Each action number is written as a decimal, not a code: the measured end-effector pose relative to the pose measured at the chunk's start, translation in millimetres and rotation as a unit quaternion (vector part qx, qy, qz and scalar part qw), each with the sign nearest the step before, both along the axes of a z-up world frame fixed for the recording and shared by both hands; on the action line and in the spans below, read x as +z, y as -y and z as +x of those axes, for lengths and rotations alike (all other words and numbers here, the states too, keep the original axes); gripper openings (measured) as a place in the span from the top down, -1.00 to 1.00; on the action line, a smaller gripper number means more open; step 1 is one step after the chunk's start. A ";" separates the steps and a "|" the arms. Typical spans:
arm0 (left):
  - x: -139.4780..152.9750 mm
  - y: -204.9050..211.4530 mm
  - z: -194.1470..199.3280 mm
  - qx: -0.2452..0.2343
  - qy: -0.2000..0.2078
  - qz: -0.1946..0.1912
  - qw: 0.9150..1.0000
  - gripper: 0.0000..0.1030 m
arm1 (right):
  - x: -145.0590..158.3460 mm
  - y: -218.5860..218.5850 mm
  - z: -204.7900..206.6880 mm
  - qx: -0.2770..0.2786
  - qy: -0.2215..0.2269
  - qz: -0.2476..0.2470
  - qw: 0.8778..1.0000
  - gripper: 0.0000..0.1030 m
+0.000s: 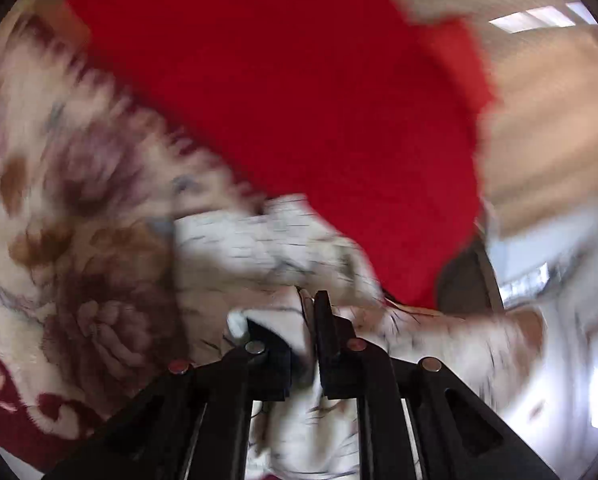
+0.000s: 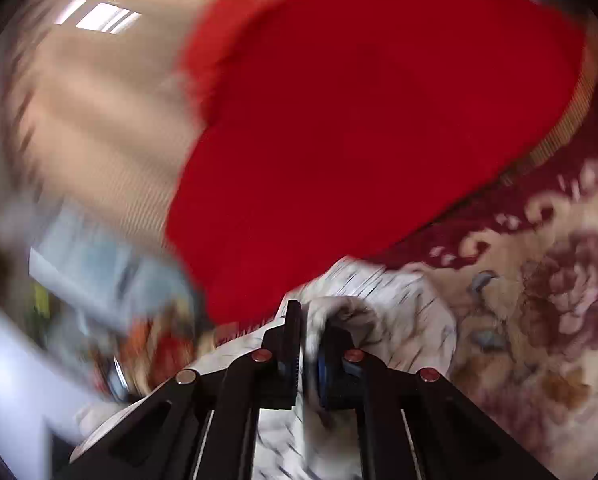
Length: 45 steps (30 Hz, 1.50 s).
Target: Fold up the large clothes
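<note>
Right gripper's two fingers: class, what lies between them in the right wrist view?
A bunched fold of the white patterned garment lies between the right gripper fingers, pinched there. The left wrist view shows the left gripper clamped on the same cloth.

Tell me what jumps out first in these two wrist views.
A big red surface fills the upper middle of both views. Below it, each gripper's fingers are shut on a white garment with dark streaks: left gripper, right gripper. A floral carpet lies alongside.
</note>
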State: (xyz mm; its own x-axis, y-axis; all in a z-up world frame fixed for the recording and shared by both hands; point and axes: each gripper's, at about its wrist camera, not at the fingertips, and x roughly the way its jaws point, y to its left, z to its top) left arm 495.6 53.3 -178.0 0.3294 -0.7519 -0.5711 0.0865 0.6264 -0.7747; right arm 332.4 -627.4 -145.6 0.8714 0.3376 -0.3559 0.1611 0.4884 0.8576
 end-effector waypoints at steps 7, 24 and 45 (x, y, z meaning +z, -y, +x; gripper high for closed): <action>-51.7 -16.1 -8.2 0.050 -0.019 -0.048 0.997 0.65 | -83.7 33.4 14.0 -0.060 -0.041 0.084 0.994 0.35; -12.0 68.0 -76.9 -0.029 0.048 0.041 0.998 -0.53 | -34.2 -138.0 35.4 0.144 -0.037 -0.151 0.977 -0.14; -4.3 31.4 -24.3 0.057 0.094 0.086 0.990 -0.32 | -68.2 -134.5 -25.7 0.097 -0.121 -0.228 0.961 0.56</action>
